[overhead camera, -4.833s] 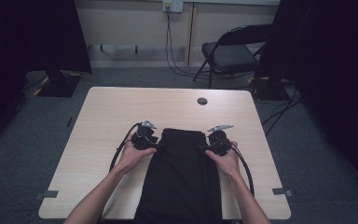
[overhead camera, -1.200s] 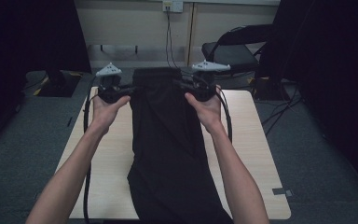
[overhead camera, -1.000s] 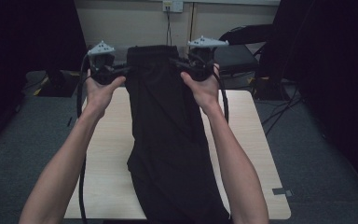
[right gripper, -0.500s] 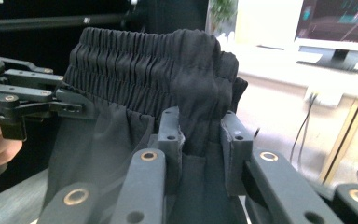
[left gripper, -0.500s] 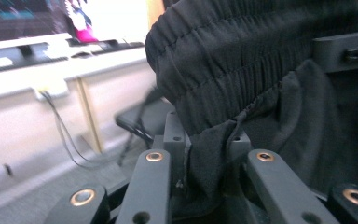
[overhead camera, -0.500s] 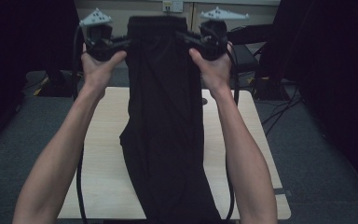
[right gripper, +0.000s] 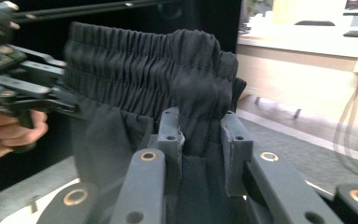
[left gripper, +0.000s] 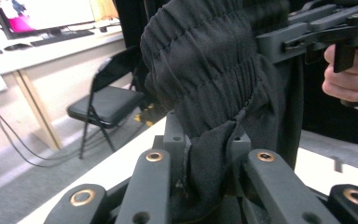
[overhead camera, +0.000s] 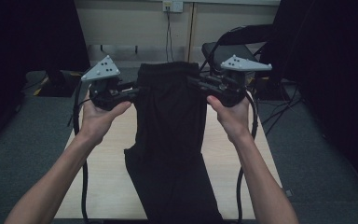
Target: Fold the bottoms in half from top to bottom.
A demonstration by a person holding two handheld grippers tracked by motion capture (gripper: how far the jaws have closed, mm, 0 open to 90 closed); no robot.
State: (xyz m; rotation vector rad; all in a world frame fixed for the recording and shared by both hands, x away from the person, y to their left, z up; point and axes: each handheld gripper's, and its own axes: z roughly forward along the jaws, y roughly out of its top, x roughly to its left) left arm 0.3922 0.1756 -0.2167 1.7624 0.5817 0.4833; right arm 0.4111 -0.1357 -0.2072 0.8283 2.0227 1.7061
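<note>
Both jaws stay clamped on the trousers' waistband, left gripper and right gripper; we've just drawn them back toward us above the table; laying flat comes next.

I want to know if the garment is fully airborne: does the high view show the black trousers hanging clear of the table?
No, the black trousers trail down onto the table.

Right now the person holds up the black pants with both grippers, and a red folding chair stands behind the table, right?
Not quite. The chair behind the table is black, not red, as the high view shows. The rest holds: the left gripper and the right gripper each clamp a side of the waistband and hold the black pants up, with the legs hanging down over the table.
</note>
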